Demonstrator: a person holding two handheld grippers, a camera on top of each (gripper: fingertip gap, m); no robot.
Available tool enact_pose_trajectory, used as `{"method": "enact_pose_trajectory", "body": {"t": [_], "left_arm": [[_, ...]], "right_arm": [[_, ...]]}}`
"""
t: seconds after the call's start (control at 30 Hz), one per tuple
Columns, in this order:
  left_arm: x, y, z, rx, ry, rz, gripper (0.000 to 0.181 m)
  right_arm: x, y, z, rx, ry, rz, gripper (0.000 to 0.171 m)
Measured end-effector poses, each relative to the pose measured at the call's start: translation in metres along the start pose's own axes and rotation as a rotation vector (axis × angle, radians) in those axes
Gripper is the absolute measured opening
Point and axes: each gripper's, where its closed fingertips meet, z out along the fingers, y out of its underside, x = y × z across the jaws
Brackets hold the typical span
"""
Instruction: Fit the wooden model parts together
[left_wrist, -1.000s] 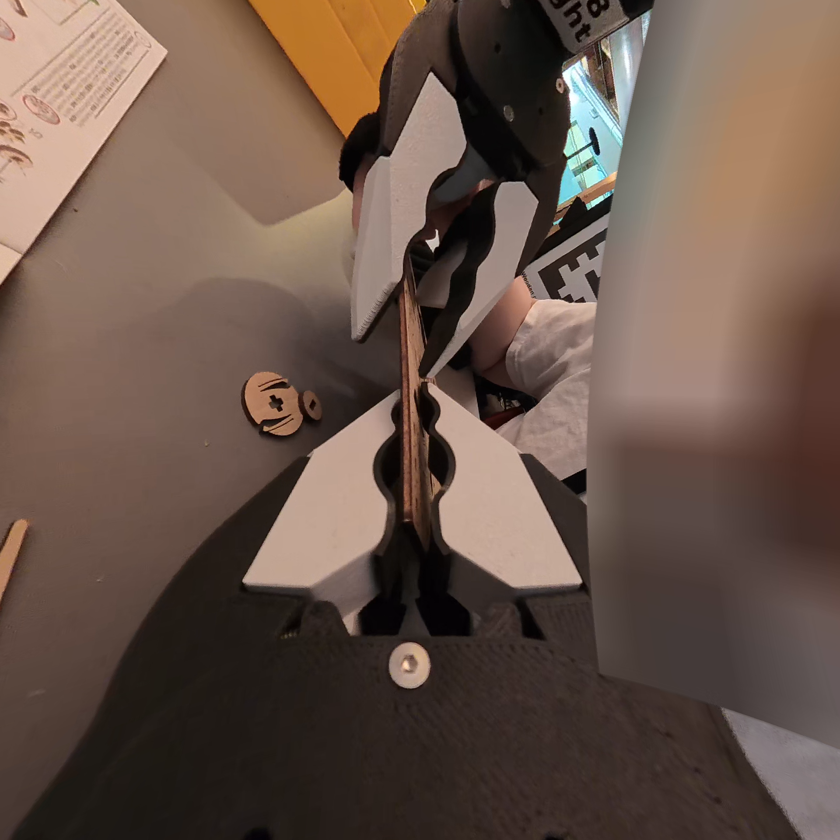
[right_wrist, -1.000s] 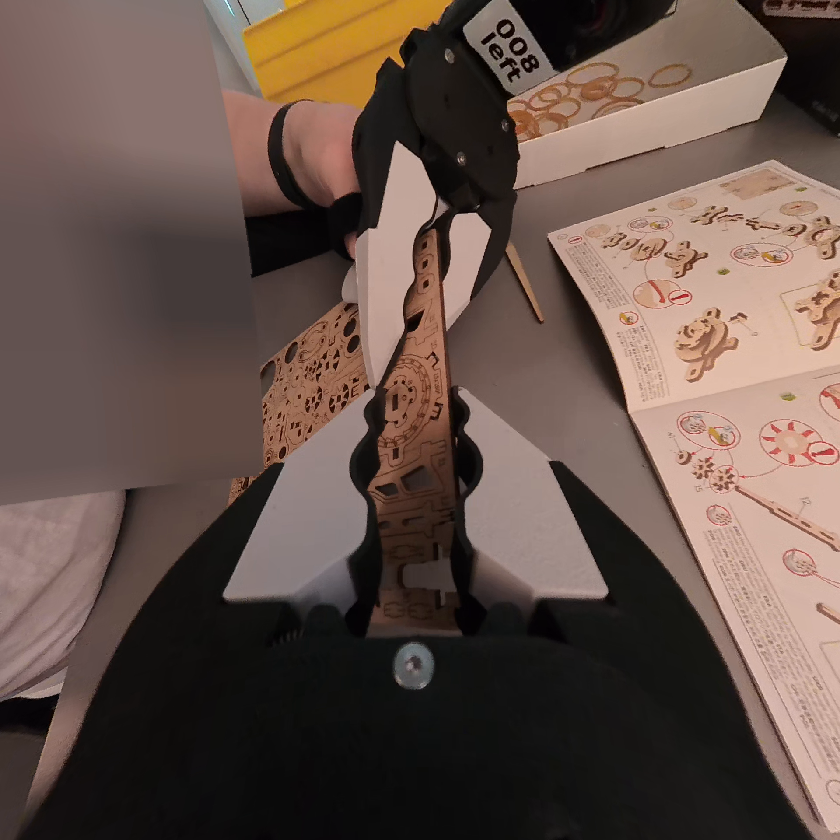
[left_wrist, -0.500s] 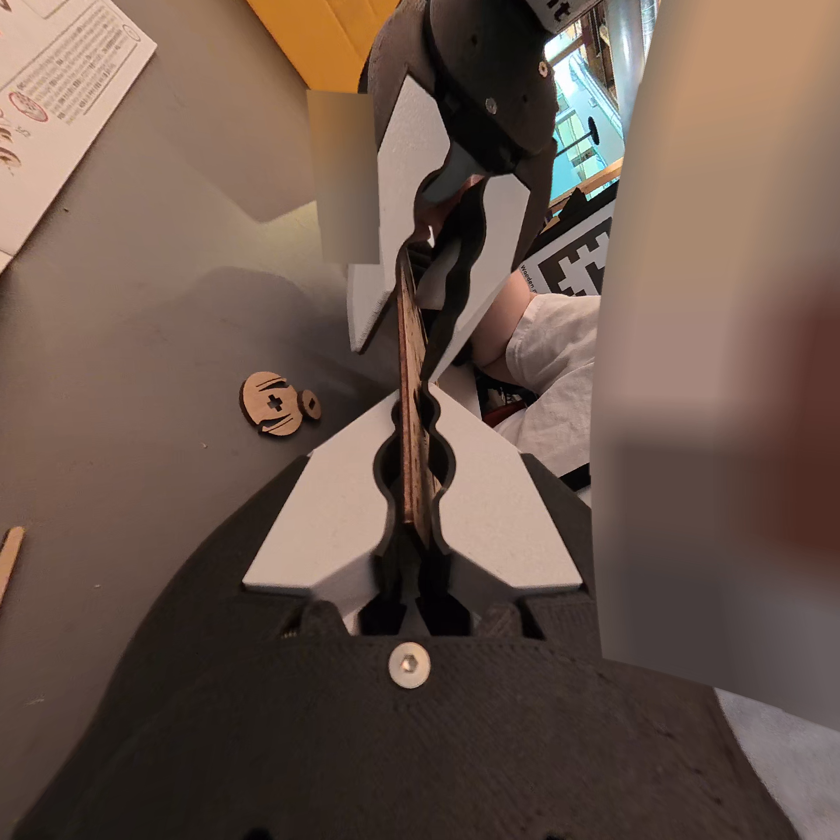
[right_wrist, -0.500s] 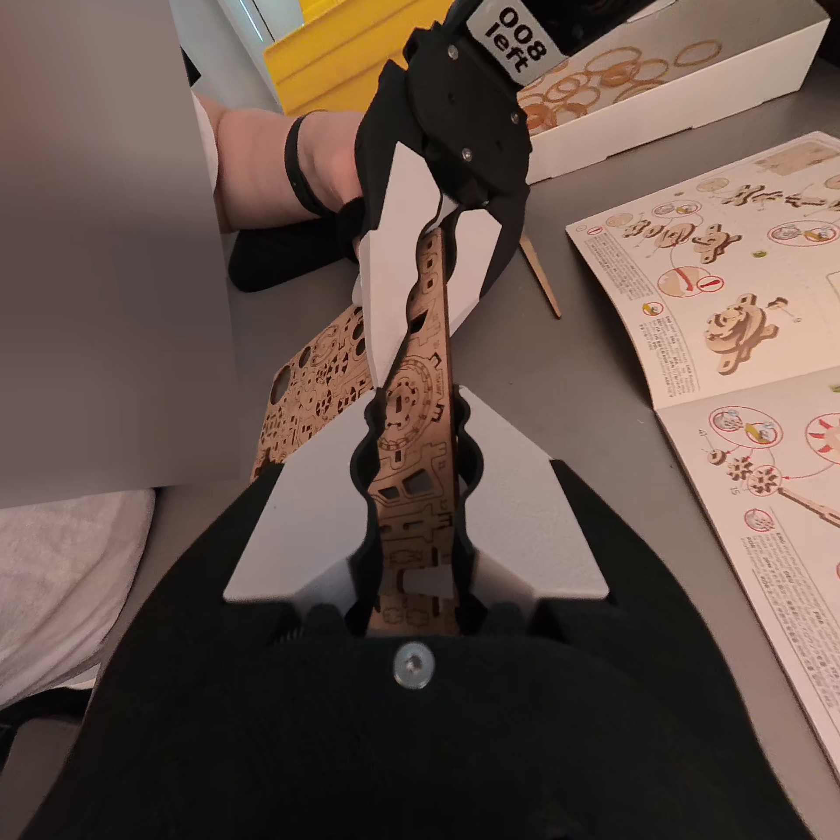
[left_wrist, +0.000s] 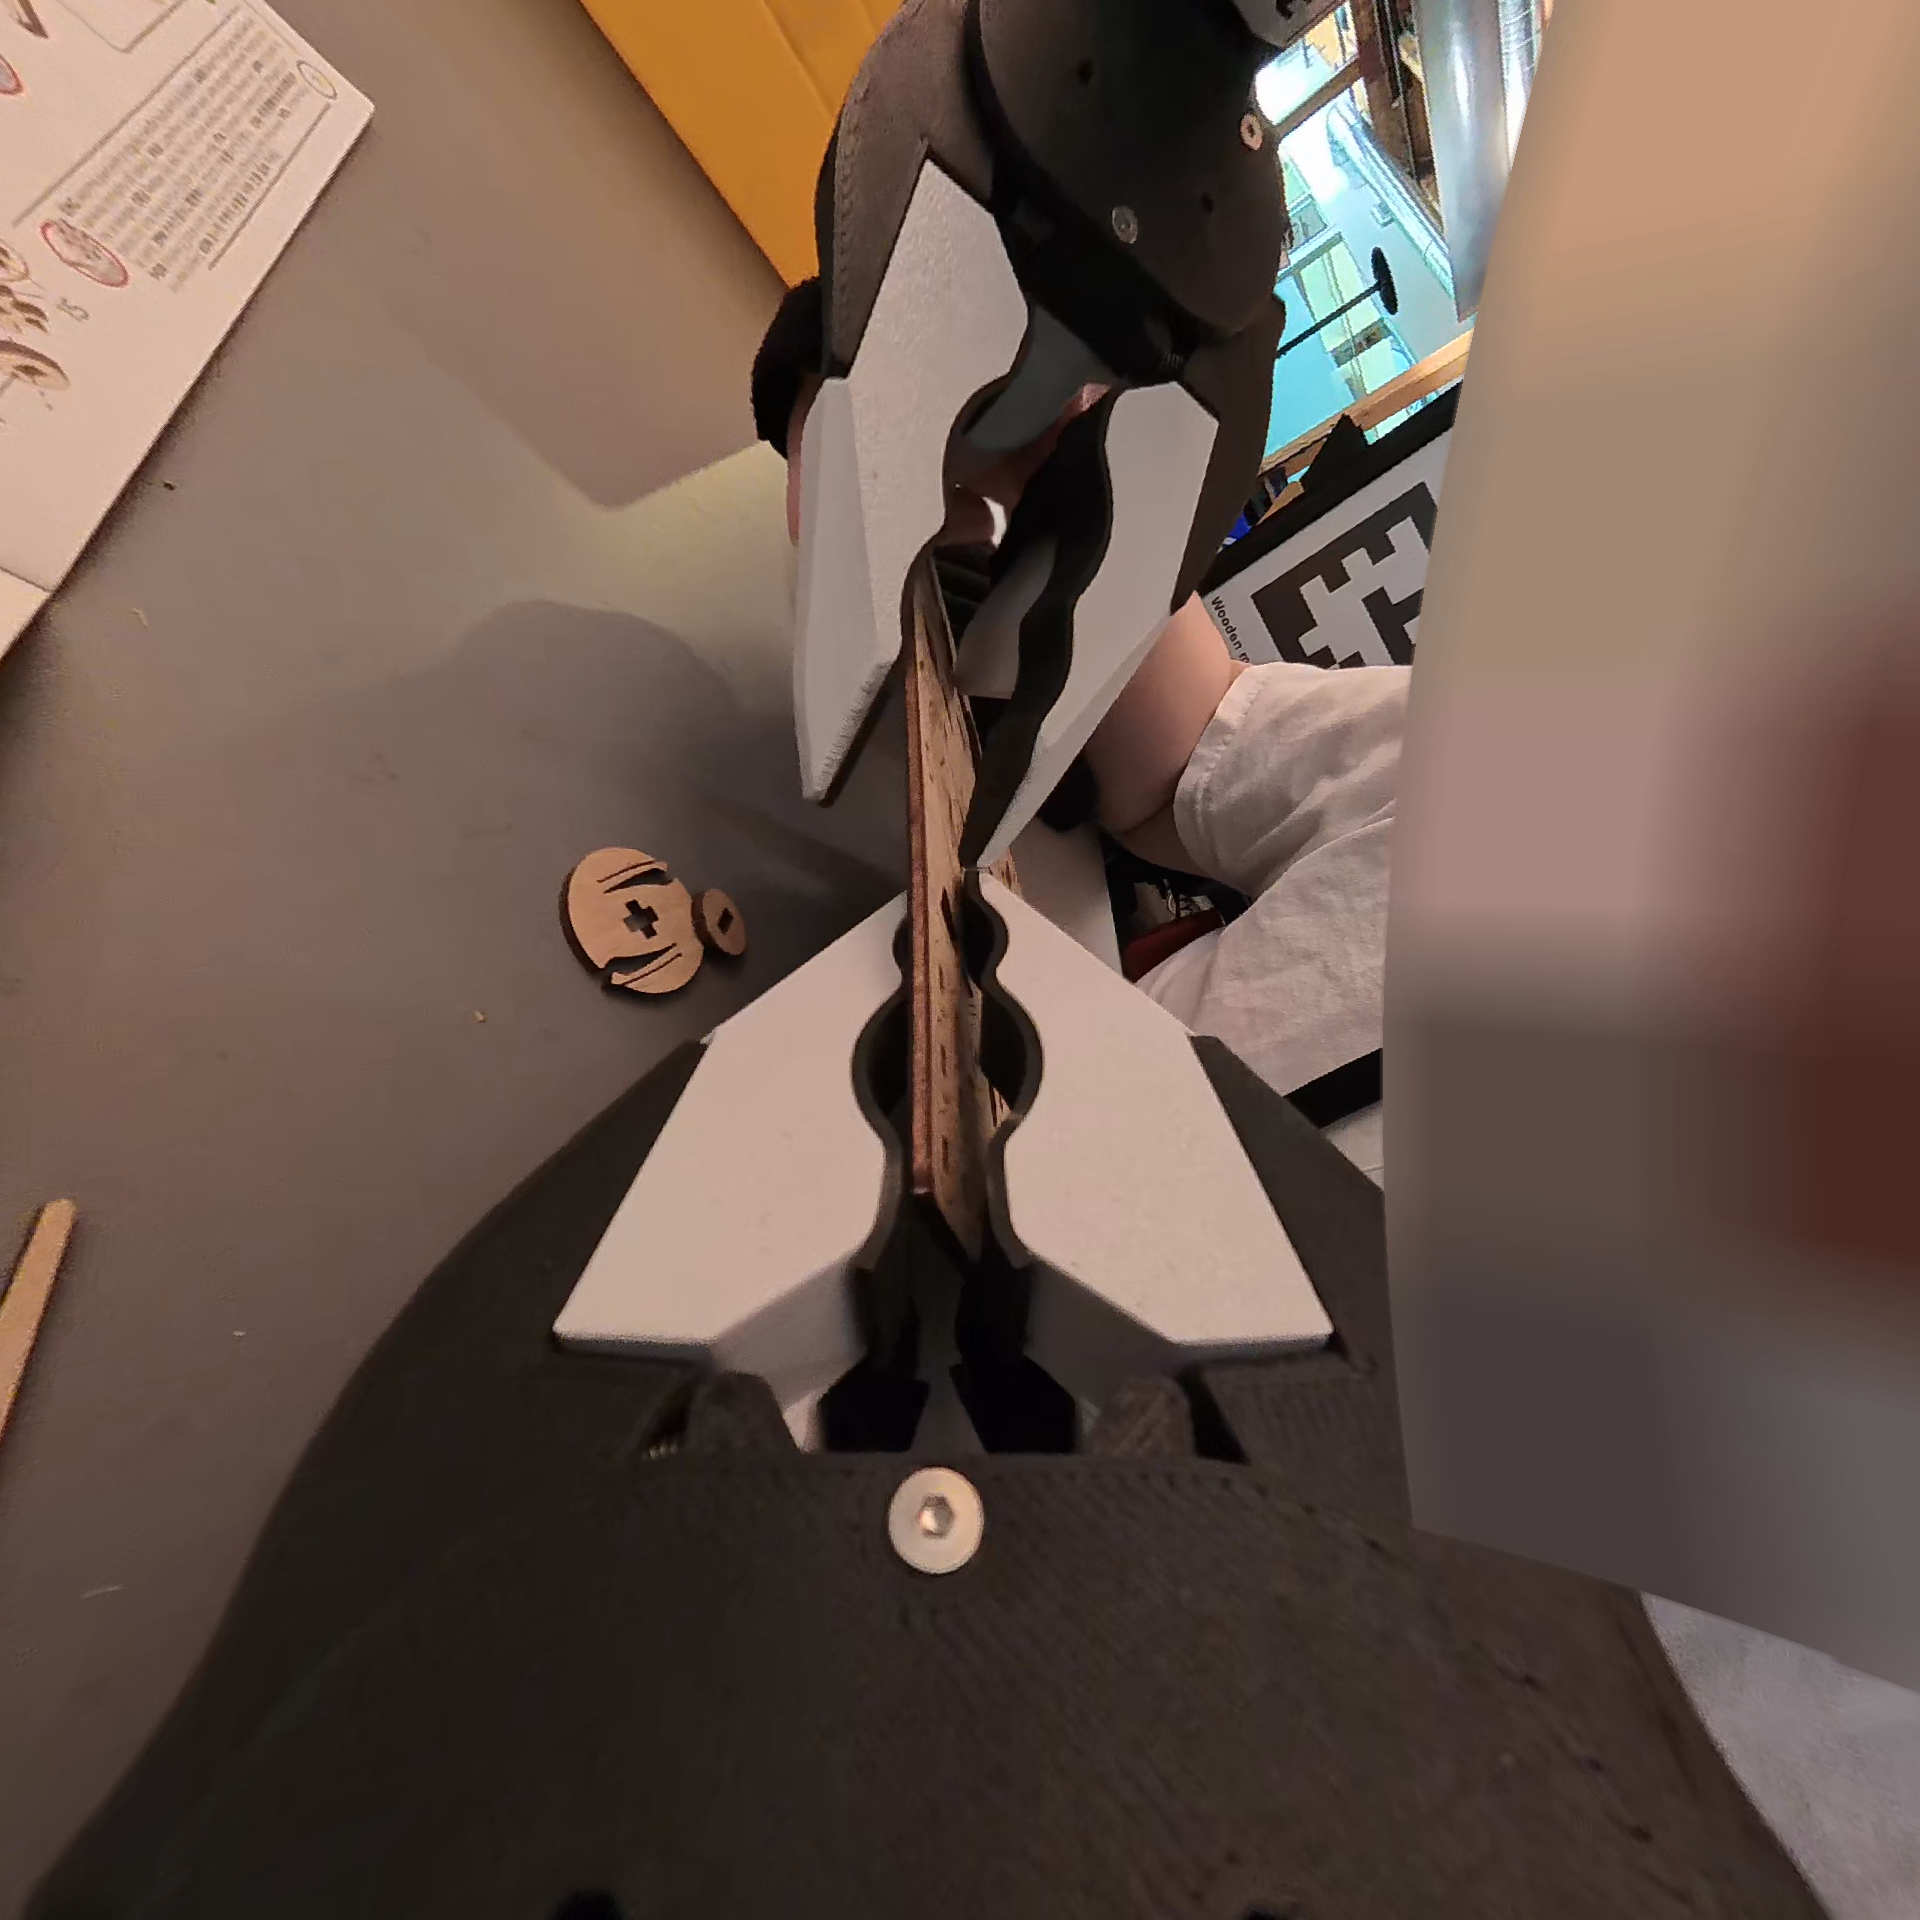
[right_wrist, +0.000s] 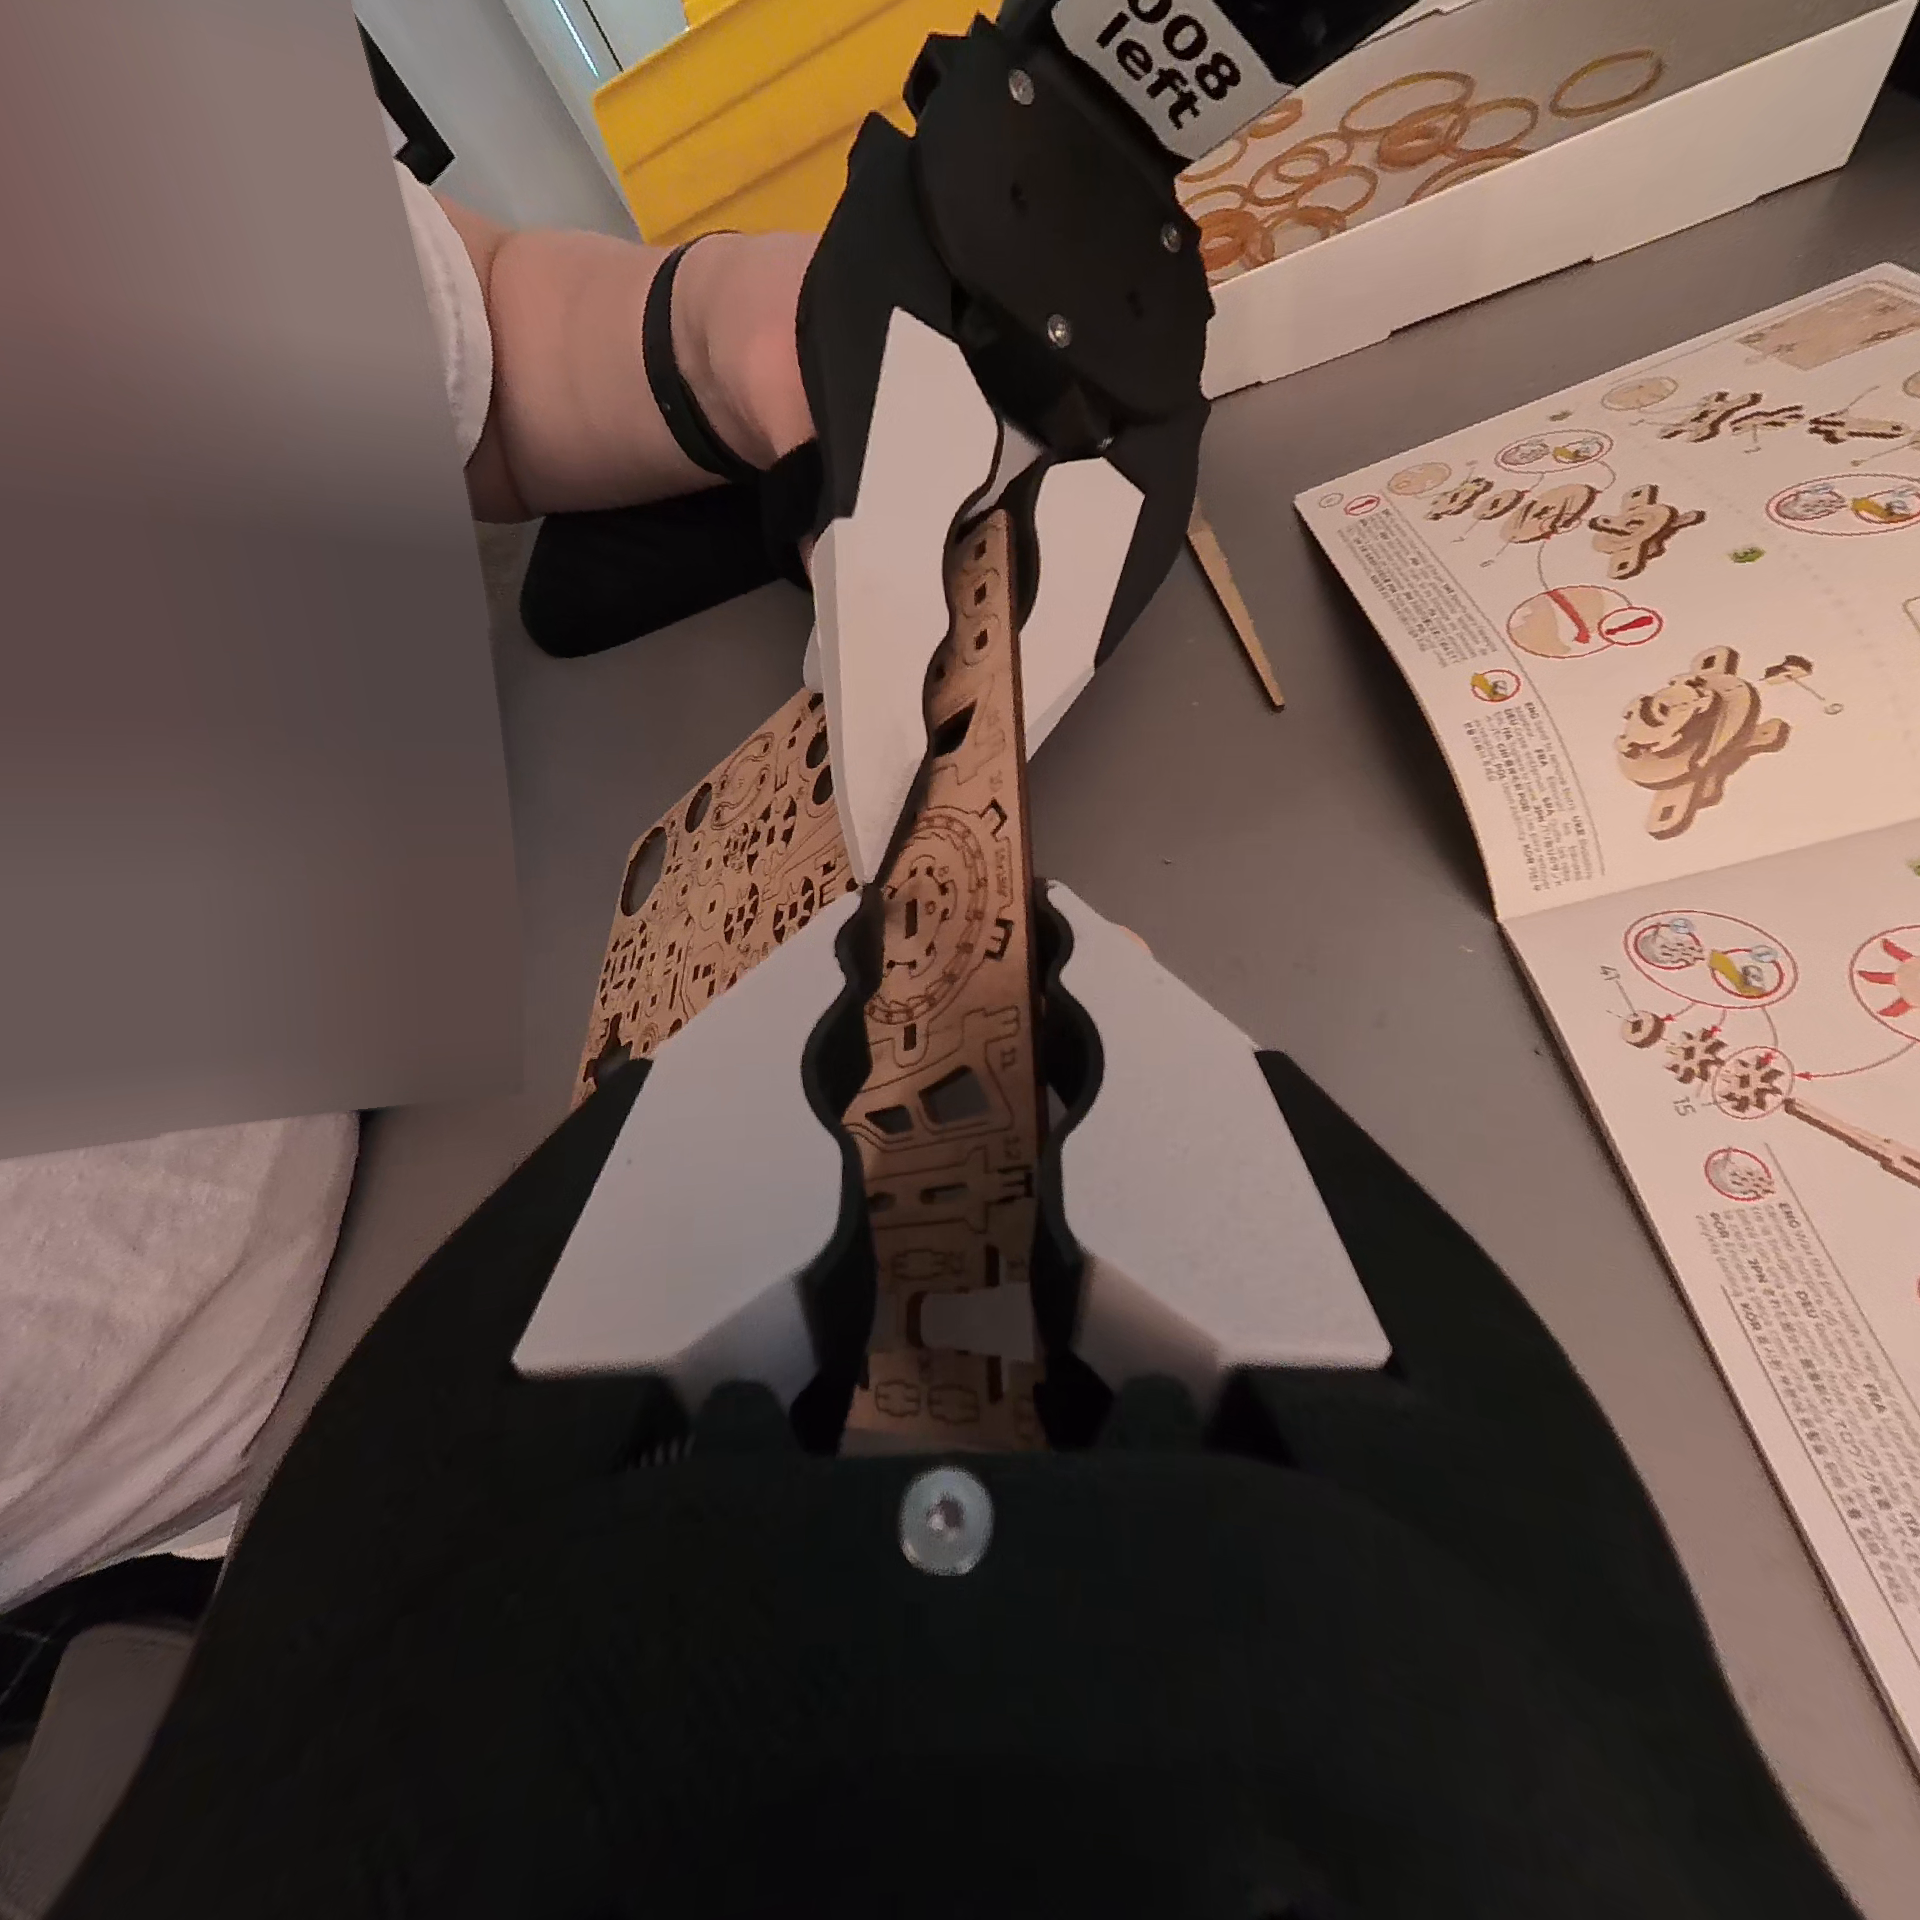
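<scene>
A narrow laser-cut wooden sheet (right_wrist: 945, 1039) is held in the air between both grippers. In the left wrist view the sheet (left_wrist: 940, 1039) is edge-on, and my left gripper (left_wrist: 940, 894) is shut on its near end. My right gripper (left_wrist: 904, 831) faces it from above, one finger on each side of the sheet. In the right wrist view the sheet lies slanted across the jaws of my right gripper (right_wrist: 956, 894) and touches both fingers. My left gripper (right_wrist: 956, 790) clamps the far end there. A round wooden part (left_wrist: 634, 920) and a small disc (left_wrist: 720, 920) lie on the grey table.
A second cut-out wooden sheet (right_wrist: 717, 935) lies flat on the table under the grippers. An open instruction booklet (right_wrist: 1662, 727) is on the right, a white box of rings (right_wrist: 1455, 156) and a yellow box (right_wrist: 748, 114) behind. A thin wooden stick (right_wrist: 1236, 613) lies near the booklet. A person's forearm (right_wrist: 623, 343) is at the left. Both grippers' tips are close together, under 4 cm apart.
Both grippers keep their hold on the sheet. The pair has shifted and tilted slightly, so the table things slide a little in both views.
</scene>
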Motion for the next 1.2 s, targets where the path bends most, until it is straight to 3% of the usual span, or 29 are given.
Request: {"method": "enact_pose_trajectory", "body": {"t": [0.83,1.2], "left_arm": [[-0.005,0.003,0.002,-0.006,-0.063,-0.039,0.002],[0.002,0.004,0.003,-0.018,-0.015,0.015,0.002]], "right_arm": [[0.005,0.009,0.002,-0.098,0.072,-0.055,0.029],[-0.003,0.002,-0.002,-0.007,-0.052,0.054,0.023]]}}
